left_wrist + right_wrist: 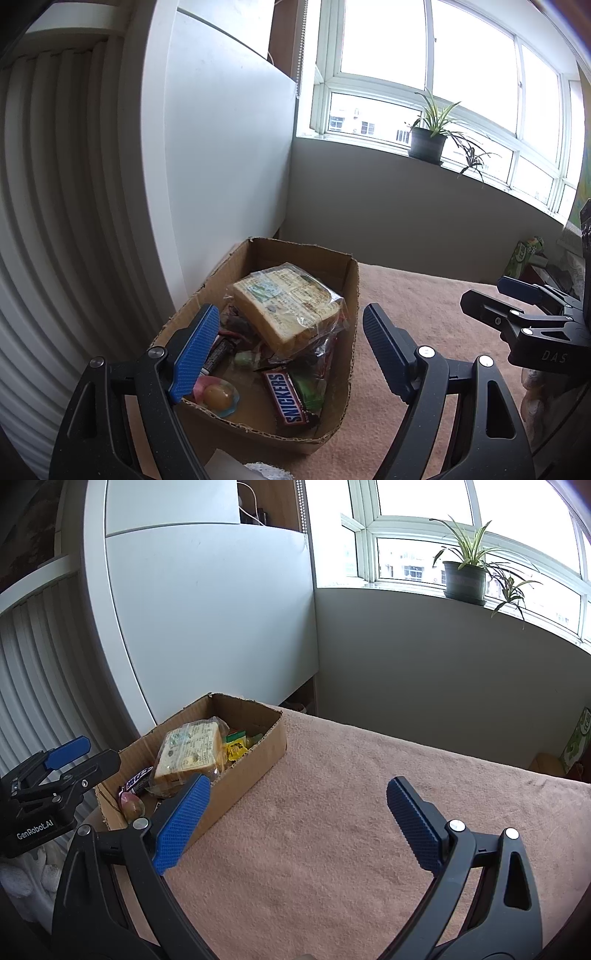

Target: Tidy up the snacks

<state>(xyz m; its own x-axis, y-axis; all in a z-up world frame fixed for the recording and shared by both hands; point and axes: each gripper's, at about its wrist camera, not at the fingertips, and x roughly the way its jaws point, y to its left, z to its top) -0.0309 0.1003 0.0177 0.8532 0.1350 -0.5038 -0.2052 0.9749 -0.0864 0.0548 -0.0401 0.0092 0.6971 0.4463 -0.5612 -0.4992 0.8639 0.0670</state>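
A pink cloth [351, 812] covers the table, and at its left edge, against a white cabinet [207, 609], sits an open cardboard box [343, 332]. Inside lie a bagged bread loaf [288, 310], a Snickers bar [290, 398] and a jelly cup [218, 397]. The left gripper [291, 350] and right gripper [299, 821] both gape wide, holding nothing.

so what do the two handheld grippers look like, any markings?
Both alike: matte black frames with silver pivot bolts and blue cross-hatched finger pads. The left gripper shows "GenRobot.AI" in white on its body in the right wrist view; the right gripper reads "DAS" in the left wrist view. No cables visible.
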